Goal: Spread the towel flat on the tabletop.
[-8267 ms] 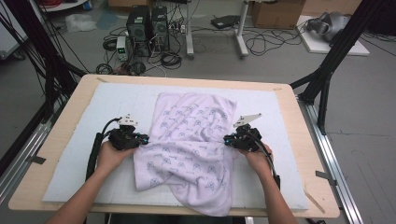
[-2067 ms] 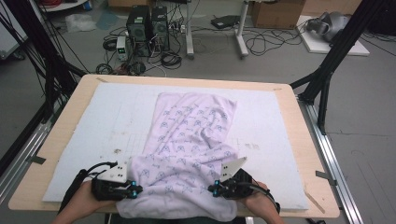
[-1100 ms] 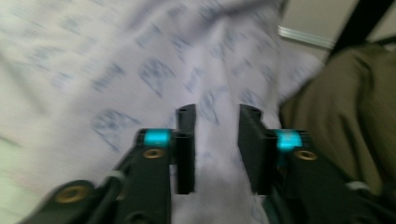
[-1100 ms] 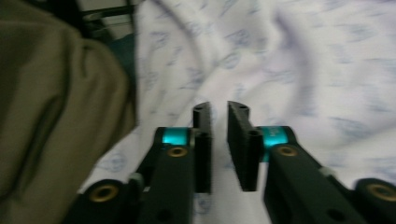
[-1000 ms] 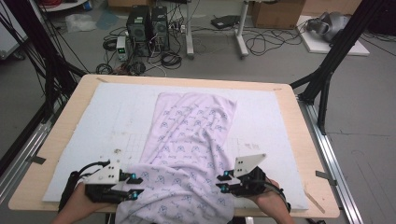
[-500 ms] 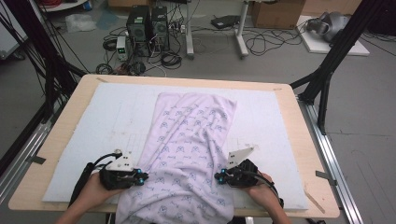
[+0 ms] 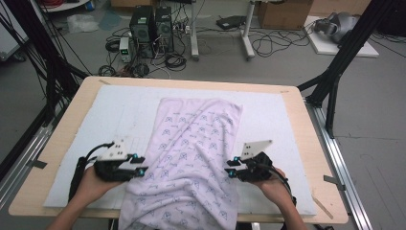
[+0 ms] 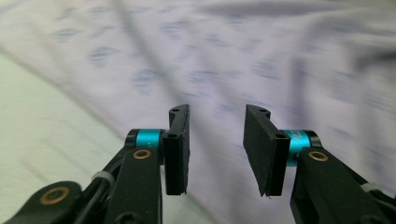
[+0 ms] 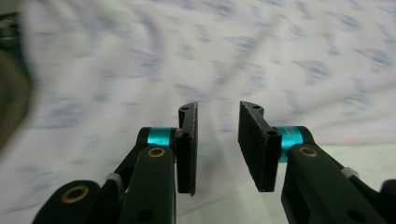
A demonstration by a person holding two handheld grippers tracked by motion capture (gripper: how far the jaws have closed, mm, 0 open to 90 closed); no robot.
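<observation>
Nearest the person, the pale lilac cloth with a small blue printed pattern (image 7: 191,163) hangs over the table's front edge and runs lengthwise up the white foam mat (image 7: 282,115). The left gripper (image 7: 142,170) sits at the cloth's left edge, jaws just opened back up, nothing between them in the left gripper view. The right gripper (image 7: 230,172) is at the right edge, same deal: jaws just reopened, gap empty. Further out, the light wooden table (image 7: 306,120).
</observation>
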